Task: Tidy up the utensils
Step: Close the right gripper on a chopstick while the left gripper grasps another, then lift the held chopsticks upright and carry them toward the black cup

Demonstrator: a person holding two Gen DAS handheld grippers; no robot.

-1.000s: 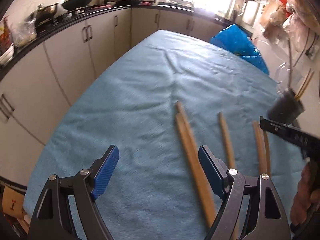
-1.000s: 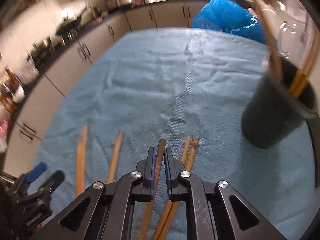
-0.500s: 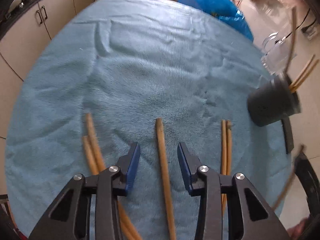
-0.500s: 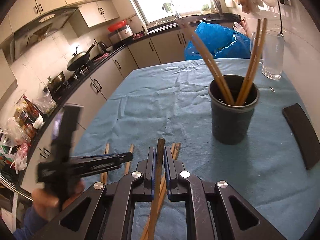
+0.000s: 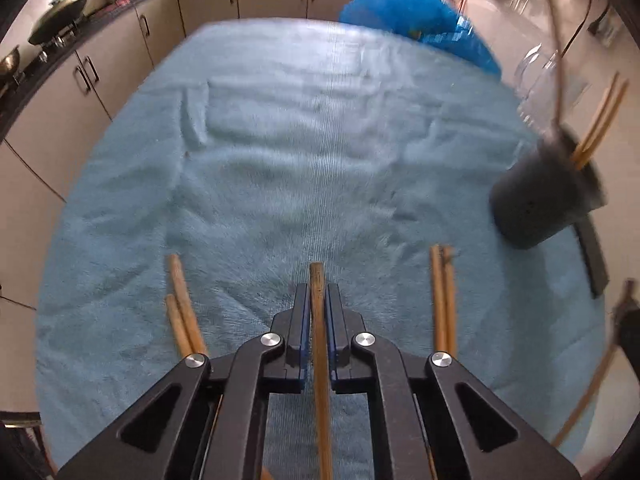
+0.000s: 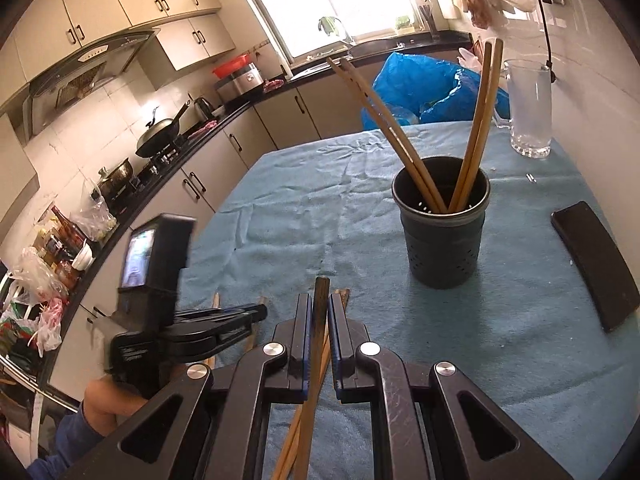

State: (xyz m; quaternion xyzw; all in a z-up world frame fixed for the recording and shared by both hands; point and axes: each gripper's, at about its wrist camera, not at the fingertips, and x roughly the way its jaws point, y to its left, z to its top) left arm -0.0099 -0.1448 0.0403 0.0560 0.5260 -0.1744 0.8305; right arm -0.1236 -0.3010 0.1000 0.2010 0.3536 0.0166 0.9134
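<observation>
Left wrist view: left gripper now pinched on a chopstick lying on the blue towel over the bench; half a second ago its fingers were spread either side of that stick, a second ago it was wide open off to the side. So the grasp has just closed; the stick looks to be down on the towel, not lifted, though hard to be sure. One pair of chopsticks lies to the left, another pair to the right, both apart from the gripper. Holder, dark, sits far right on the towel with sticks poking out; view is blurred there. Right wrist view: right gripper pressed on a dark-tipped chopstick, held up off the towel, tip aimed toward the holder, which now stands near and just right of centre; a second ago this gripper was low over the towel, so the stick has been raised and carried over. Holder has two pairs leaning in it already. Left gripper is seen at lower left of this view, blurred. Glass jug stands behind the holder, black pad to its right. Judgement: right stick is next for the drop into the holder, left one follows; four loose sticks remain after that.
</observation>
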